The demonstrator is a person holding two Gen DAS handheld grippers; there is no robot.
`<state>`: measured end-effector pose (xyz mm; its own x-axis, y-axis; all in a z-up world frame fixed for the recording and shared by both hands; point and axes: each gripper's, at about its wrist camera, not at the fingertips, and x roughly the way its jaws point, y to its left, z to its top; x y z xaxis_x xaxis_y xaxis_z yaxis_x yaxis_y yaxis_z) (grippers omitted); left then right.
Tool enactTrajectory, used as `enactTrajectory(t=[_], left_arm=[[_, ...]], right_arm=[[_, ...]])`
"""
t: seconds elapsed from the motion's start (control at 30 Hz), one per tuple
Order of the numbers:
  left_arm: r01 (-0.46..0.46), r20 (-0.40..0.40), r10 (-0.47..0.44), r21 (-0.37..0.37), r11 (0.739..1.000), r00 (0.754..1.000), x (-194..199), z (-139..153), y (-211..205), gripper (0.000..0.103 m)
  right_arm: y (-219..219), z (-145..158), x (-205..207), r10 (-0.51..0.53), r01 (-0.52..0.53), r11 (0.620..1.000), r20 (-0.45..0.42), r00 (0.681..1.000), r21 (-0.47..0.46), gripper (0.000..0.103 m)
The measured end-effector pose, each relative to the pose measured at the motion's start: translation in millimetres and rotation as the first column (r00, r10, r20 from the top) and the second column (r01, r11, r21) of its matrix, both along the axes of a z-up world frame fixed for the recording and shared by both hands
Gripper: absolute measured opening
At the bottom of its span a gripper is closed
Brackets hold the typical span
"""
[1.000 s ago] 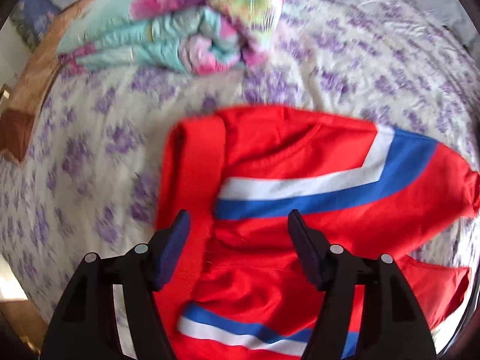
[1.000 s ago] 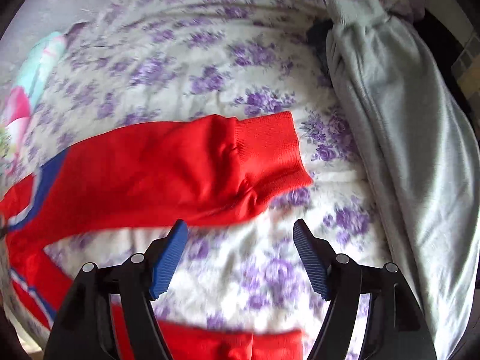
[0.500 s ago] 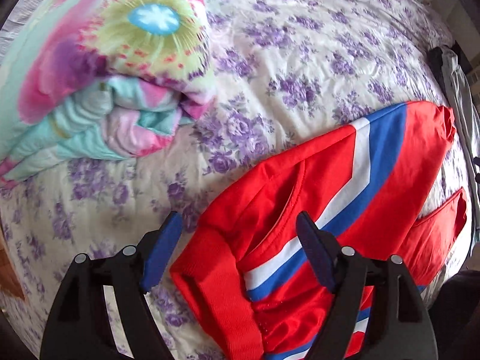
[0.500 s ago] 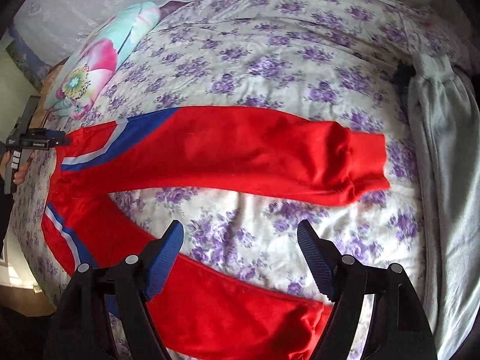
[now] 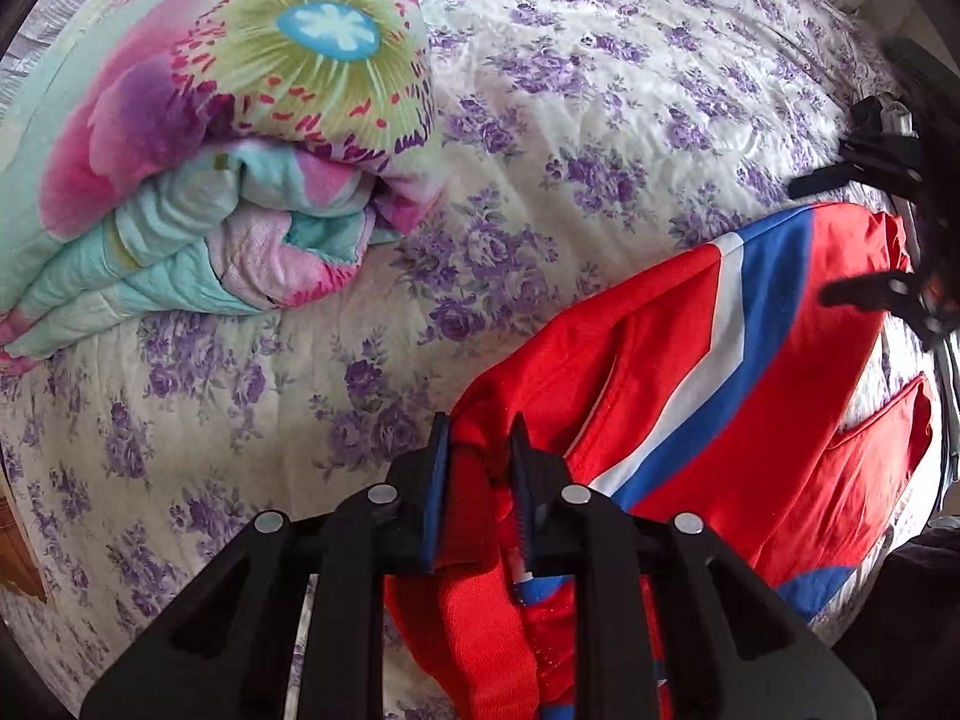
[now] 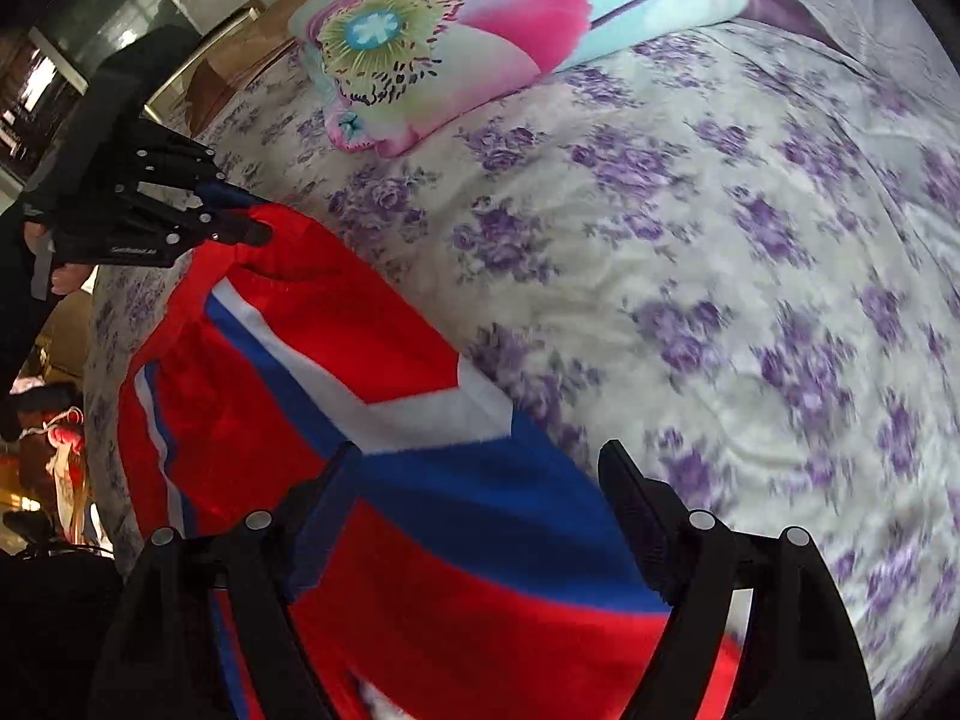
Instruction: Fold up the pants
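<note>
Pinching the red waistband, the left gripper (image 5: pixel 475 450) has its jaws drawn narrow with a bunch of red fabric clamped between the blue pads (image 5: pixel 433 501). Pants (image 5: pixel 750 396) are red with blue and white diagonal stripes, lying spread on the floral bedspread (image 5: pixel 600 120), waist end at the left gripper, legs running off toward the right of that view. Waistband corner looks lifted and bunched at the grip.

Right gripper (image 6: pixel 480 468) has jaws wide, nothing between them; it sits over the blue stripe of the pants (image 6: pixel 384 360), and I cannot tell whether the fingertips touch the cloth. Right view is motion-blurred. From this side the left gripper (image 6: pixel 240 219) shows at far left, closed on the red waist edge, person's hand (image 6: pixel 60 276) behind it, partly hidden.

In the left view the right gripper (image 5: pixel 864 294) appears as dark fingers at the right edge, over the upper leg, blurred.

Folded quilt (image 5: pixel 228 138), pink and teal with a big flower print, rests on the bedspread beyond the pants, well apart from them, also seen in the right view (image 6: pixel 480 30). Purple flower print across the bedspread (image 6: pixel 720 240).
</note>
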<state>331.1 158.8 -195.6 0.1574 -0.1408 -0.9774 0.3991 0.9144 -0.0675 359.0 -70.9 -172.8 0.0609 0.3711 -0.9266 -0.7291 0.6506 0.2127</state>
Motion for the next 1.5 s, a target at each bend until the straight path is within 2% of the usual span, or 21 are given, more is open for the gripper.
enactTrajectory(t=[0.17,0.2,0.23,0.27,0.3,0.33,0.37,0.47,0.63,0.73,0.8,0.9,1.0,1.13,1.27,1.37,1.47,1.5], left_arm=[[-0.006,0.006,0.006,0.002,1.0,1.0,-1,3,3,0.018],[-0.007,0.007,0.007,0.002,1.0,1.0,-1,3,3,0.018],[-0.008,0.008,0.008,0.002,1.0,1.0,-1,3,3,0.018],[-0.01,0.009,0.01,0.003,1.0,1.0,-1,3,2,0.018],[-0.014,0.008,0.014,0.001,1.0,1.0,-1,2,2,0.018],[-0.02,0.007,0.02,0.002,1.0,1.0,0,1,3,0.018],[-0.027,0.006,0.027,0.006,1.0,1.0,0,0,1,0.018],[-0.045,0.016,0.045,0.014,0.999,0.999,-1,2,2,0.018],[-0.066,0.061,0.067,-0.027,0.997,0.996,-17,25,8,0.018],[-0.06,0.096,0.064,-0.04,0.997,0.993,-39,46,10,0.018],[-0.043,0.122,0.049,-0.046,0.998,0.991,-61,62,10,0.018],[-0.022,0.137,0.03,-0.057,0.998,0.99,-101,78,12,0.018],[-0.003,0.116,0.01,-0.057,0.998,0.993,-147,76,13,0.018],[0.007,0.034,-0.006,-0.038,0.999,0.999,-197,39,15,0.018],[0.014,-0.01,-0.013,0.015,1.0,1.0,-221,1,14,0.018],[0.01,-0.004,-0.01,0.015,1.0,1.0,-224,-9,16,0.02],[0.006,-0.017,-0.006,-0.029,1.0,1.0,-225,-5,21,0.027],[0.007,-0.013,-0.007,-0.025,1.0,1.0,-230,-2,23,0.042]], right_arm=[[30,-21,15,0.115,-0.117,0.993,-0.057,0.992,-0.032,0.079],[34,-25,16,0.134,-0.137,0.99,-0.067,0.989,-0.036,0.071],[37,-30,16,0.147,-0.151,0.988,-0.085,0.985,-0.043,0.058],[39,-35,17,0.149,-0.155,0.987,-0.099,0.984,-0.05,0.051],[39,-38,18,0.144,-0.15,0.987,-0.11,0.983,-0.051,0.039],[38,-38,18,0.14,-0.146,0.989,-0.129,0.982,-0.033,0.017],[37,-36,17,0.138,-0.142,0.99,-0.161,0.977,-0.01,0.005],[27,-16,9,0.128,-0.126,0.992,-0.145,0.981,0.027,0.006],[12,31,-12,0.083,-0.077,0.994,-0.094,0.992,0.072,0.006],[9,57,-43,0.067,-0.061,0.993,-0.062,0.996,0.097,0.006],[10,72,-80,0.071,-0.067,0.993,-0.036,0.997,0.099,0.006],[20,81,-125,0.087,-0.085,0.991,-0.017,0.996,0.104,0.006],[27,75,-174,0.071,-0.068,0.992,-0.024,0.997,0.108,0.006],[32,39,-228,0.003,0.003,0.996,-0.074,0.997,0.09,0.006],[43,-1,-265,-0.06,0.065,0.997,-0.093,0.994,0.044,0.006],[50,-23,-276,-0.091,0.092,0.996,-0.091,0.992,0.0,0.006],[51,-36,-276,-0.135,0.134,0.991,-0.116,0.984,-0.016,0.006],[51,-38,-275,-0.15,0.149,0.989,-0.125,0.981,-0.014,0.006]])
